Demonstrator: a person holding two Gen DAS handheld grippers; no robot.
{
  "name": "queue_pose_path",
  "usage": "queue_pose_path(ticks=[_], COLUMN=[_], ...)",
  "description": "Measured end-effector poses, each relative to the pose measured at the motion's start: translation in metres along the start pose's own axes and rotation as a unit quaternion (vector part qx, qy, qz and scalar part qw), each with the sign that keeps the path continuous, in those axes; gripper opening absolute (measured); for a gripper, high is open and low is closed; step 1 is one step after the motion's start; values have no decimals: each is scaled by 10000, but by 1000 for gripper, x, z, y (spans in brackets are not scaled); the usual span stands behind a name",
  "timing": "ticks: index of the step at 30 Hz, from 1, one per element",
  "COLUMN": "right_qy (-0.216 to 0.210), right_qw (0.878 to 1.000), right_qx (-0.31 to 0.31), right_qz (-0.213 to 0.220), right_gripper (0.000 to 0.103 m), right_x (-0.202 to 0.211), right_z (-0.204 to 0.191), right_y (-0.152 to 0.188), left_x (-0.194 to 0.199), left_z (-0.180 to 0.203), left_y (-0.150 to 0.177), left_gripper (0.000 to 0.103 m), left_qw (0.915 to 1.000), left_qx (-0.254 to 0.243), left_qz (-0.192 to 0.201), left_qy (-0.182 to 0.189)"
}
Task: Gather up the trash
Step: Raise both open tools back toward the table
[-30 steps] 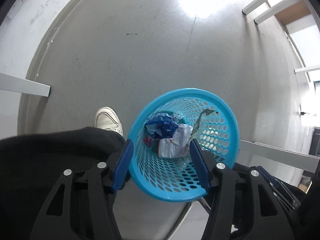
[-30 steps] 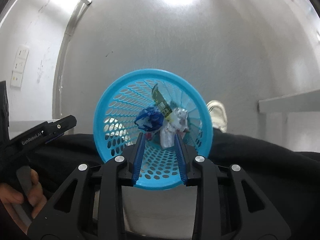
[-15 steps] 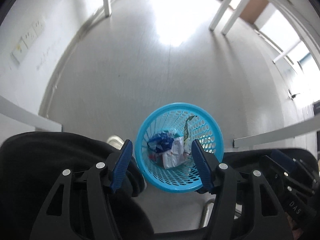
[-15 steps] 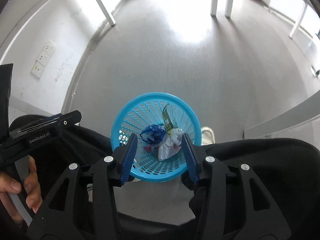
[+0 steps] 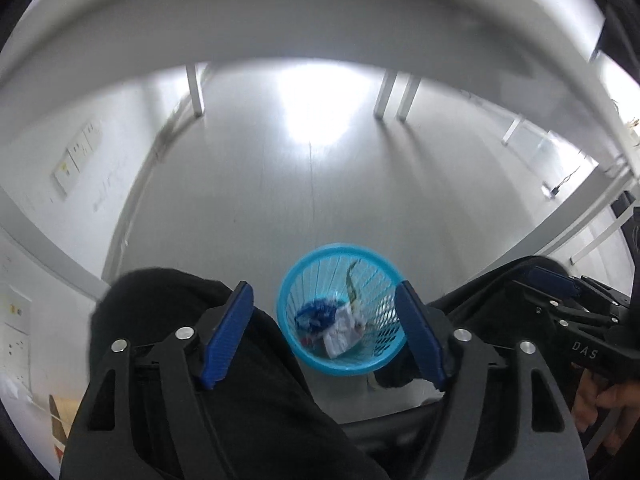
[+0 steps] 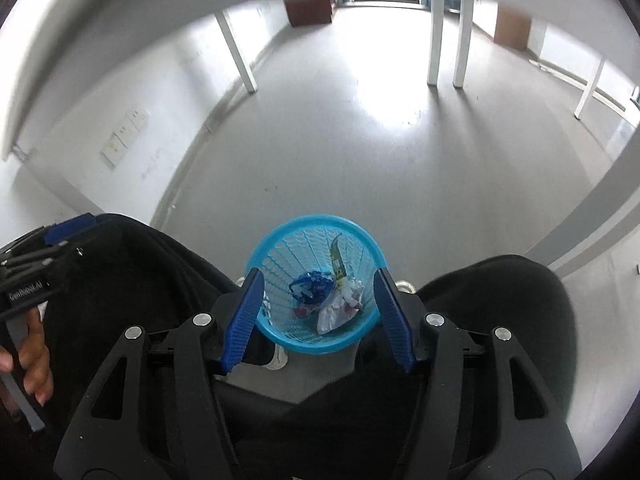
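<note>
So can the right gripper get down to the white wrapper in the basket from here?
Probably yes. The right gripper is open and empty above the basket, whose mouth is uncovered, and the white wrapper lies on top of the trash.

I count one round blue perforated plastic basket on the floor between the legs. Inside it I count three pieces of trash: one crumpled blue plastic wrapper, one crumpled white paper wad, one green-and-yellow strip wrapper.
</note>
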State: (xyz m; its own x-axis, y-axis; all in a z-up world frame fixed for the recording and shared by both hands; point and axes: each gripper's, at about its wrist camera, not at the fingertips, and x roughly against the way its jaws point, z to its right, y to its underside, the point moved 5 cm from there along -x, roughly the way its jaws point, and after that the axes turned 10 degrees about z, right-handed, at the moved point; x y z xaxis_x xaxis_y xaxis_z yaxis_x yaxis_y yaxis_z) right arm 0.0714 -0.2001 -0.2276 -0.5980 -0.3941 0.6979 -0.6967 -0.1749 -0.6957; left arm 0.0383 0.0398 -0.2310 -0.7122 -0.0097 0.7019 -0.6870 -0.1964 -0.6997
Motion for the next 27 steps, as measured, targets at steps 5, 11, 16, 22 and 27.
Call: queue_pose_path(ticks=[5, 11, 16, 22, 27], right_qy=[-58, 1, -71, 11, 75], right_qw=[9985, 9912, 9813, 9717, 9695], right_qx=[-98, 0, 215, 473, 726], right_qz=[532, 1327, 1912, 2316, 2342], right_gripper=[64, 74, 84, 90, 92], right_x=[58, 124, 165, 177, 166], right_z=[6, 1, -10, -15, -22], right_y=[-14, -59, -105, -159, -206], left_x=[46, 106, 131, 140, 141], left_z=[3, 16, 21, 25, 25], left_y=[-12, -53, -87, -125, -162], left_gripper=[77, 88, 97, 97, 97], left_qw=[9993, 9927, 9851, 9781, 9756], left_qx=[-125, -441, -589, -702, -644], left_qz=[263, 1035, 1573, 1942, 2086], left_qy=[233, 424, 370, 246, 254])
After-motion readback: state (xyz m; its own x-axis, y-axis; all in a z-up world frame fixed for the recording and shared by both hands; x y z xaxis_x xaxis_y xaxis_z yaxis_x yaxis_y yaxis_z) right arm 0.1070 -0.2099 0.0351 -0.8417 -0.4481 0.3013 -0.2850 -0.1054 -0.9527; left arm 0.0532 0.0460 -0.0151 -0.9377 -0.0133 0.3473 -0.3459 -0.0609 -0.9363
